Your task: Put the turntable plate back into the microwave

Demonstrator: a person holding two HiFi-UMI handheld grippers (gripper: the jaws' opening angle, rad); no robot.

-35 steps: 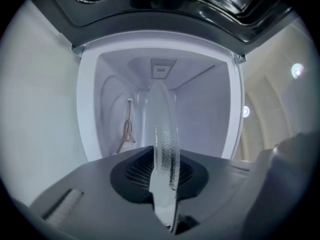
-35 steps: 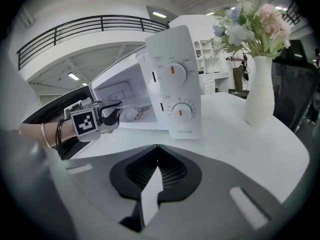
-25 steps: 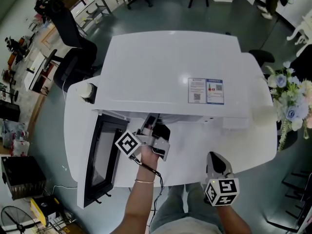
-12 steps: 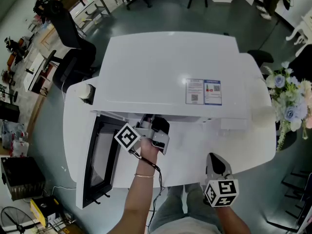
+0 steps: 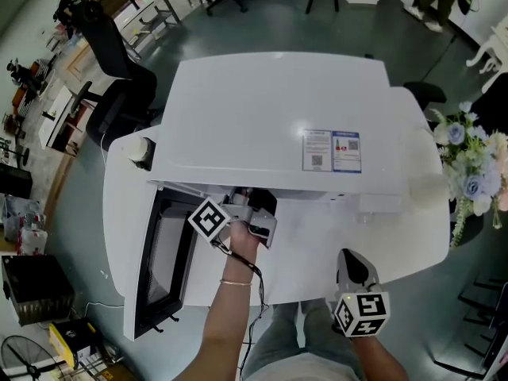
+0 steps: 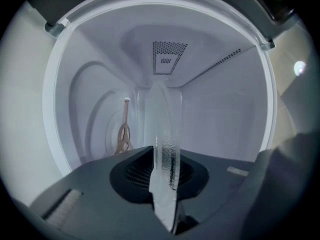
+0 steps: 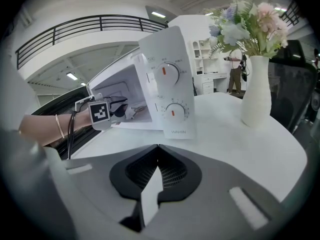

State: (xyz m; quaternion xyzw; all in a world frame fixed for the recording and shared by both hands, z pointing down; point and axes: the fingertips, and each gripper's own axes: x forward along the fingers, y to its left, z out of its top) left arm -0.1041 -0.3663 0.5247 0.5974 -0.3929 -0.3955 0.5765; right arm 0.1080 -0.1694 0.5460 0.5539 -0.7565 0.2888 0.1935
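The white microwave (image 5: pixel 270 117) stands on a round white table (image 5: pixel 389 240) with its door (image 5: pixel 163 260) swung open at the left. My left gripper (image 5: pixel 248 198) reaches into the opening, shut on the clear glass turntable plate (image 6: pixel 163 129), which is held by its rim and seen edge-on. In the left gripper view the plate extends into the white cavity, with the tan roller ring (image 6: pixel 123 134) beyond it. My right gripper (image 5: pixel 350 265) rests near the table's front edge, shut with nothing in it (image 7: pixel 156 151). From the right gripper view, the left gripper (image 7: pixel 127 111) sits in the microwave's mouth.
A white vase (image 7: pixel 257 91) of flowers (image 5: pixel 472 165) stands at the table's right edge. The microwave's two-knob control panel (image 7: pixel 170 91) faces the right gripper. Office chairs and desks stand on the floor beyond the table.
The left gripper with the plate has edged a little further into the microwave opening. The right gripper has stayed where it was.
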